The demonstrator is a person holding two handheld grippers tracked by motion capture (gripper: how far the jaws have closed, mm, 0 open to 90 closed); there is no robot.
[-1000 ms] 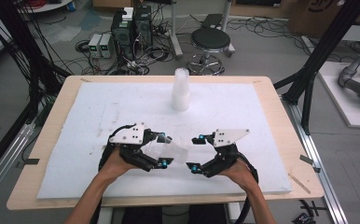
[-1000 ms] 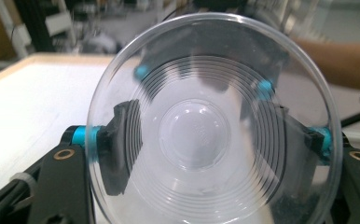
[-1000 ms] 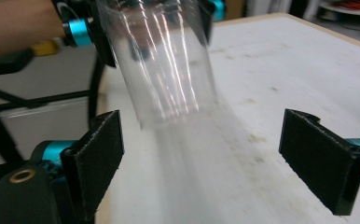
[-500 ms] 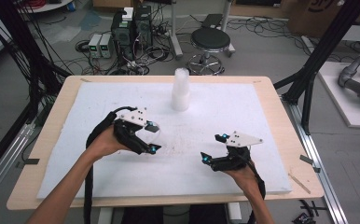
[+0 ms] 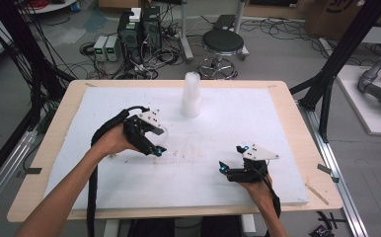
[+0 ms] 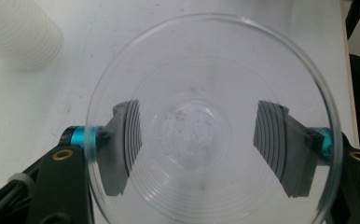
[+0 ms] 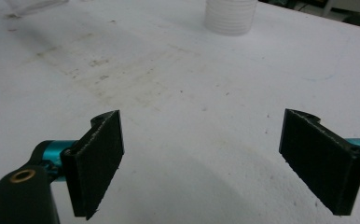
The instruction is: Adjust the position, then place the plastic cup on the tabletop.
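Note:
A clear plastic cup (image 6: 206, 70) sits between the jaws of my left gripper (image 6: 204, 140), with its mouth turned toward that gripper's camera. The grey pads (image 6: 129, 140) press on its sides, so the gripper is shut on it. From above, the left gripper (image 5: 156, 143) holds the cup (image 5: 163, 132) a little above the white board, left of centre. My right gripper (image 5: 231, 158) rests low near the front right, open. Nothing lies between its jaws (image 7: 201, 158). A stack of white ribbed cups (image 5: 191, 96) stands upright at the back centre.
The white foam board (image 5: 257, 118) covers a wooden table (image 5: 307, 148), with faint smudges near its middle. The cup stack (image 7: 229, 16) is far ahead of the right gripper and at the upper left (image 6: 19, 32) in the left gripper view. Cables and a stool lie beyond the table.
The two hands have drawn apart from the front centre. The left gripper carried the clear cup left and up. The right gripper moved right and sank toward the board.

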